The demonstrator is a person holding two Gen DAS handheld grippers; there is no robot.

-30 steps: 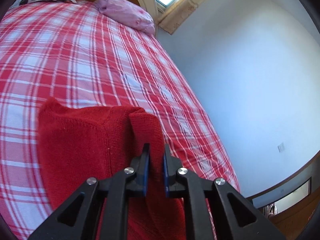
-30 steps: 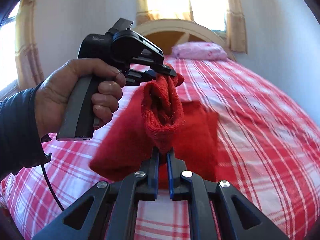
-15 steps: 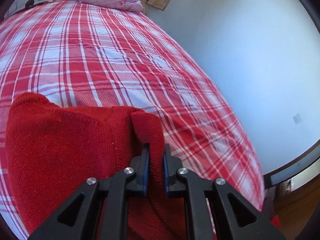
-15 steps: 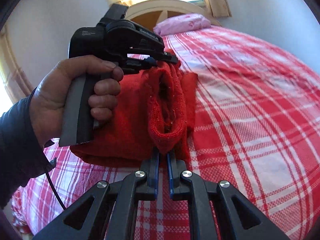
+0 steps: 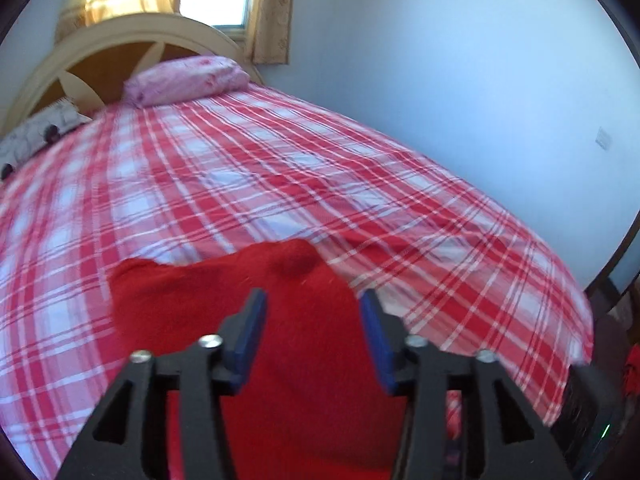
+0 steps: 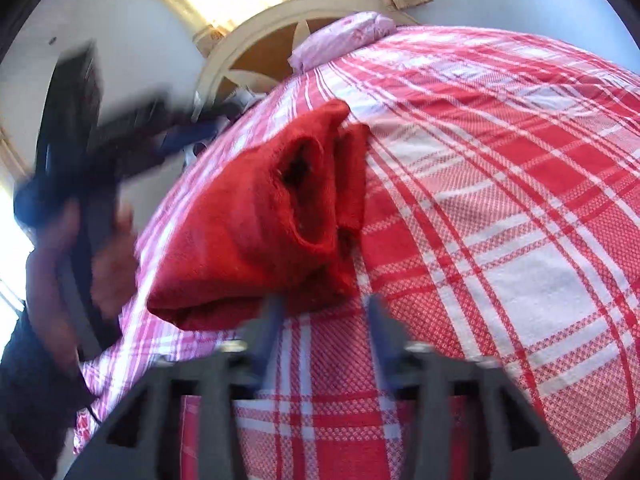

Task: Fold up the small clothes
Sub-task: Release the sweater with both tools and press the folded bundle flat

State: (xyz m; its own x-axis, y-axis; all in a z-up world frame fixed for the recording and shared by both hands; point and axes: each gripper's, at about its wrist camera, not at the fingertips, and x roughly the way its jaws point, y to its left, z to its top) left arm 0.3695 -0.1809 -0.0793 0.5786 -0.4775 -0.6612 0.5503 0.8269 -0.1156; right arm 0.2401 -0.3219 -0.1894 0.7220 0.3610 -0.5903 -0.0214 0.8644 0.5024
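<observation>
Red knit garment [image 6: 256,236] folded on plaid bed [image 6: 500,208], left claw [image 5: 312,332] and right claw [image 6: 324,328] just opening, both empty, right wrist view alone shows blurred hand [image 6: 108,256], garment's open cuff.

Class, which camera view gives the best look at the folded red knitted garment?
The right wrist view: the folded red knitted garment lies whole on the bed, layers and an opening visible. The left wrist view shows only its blurred top, partly hidden.

Both hand-held grippers have just been opening: the left hand-held gripper [image 5: 313,312] and right hand-held gripper [image 6: 324,316] stand apart-jawed, gripping nothing, angled downward.
</observation>
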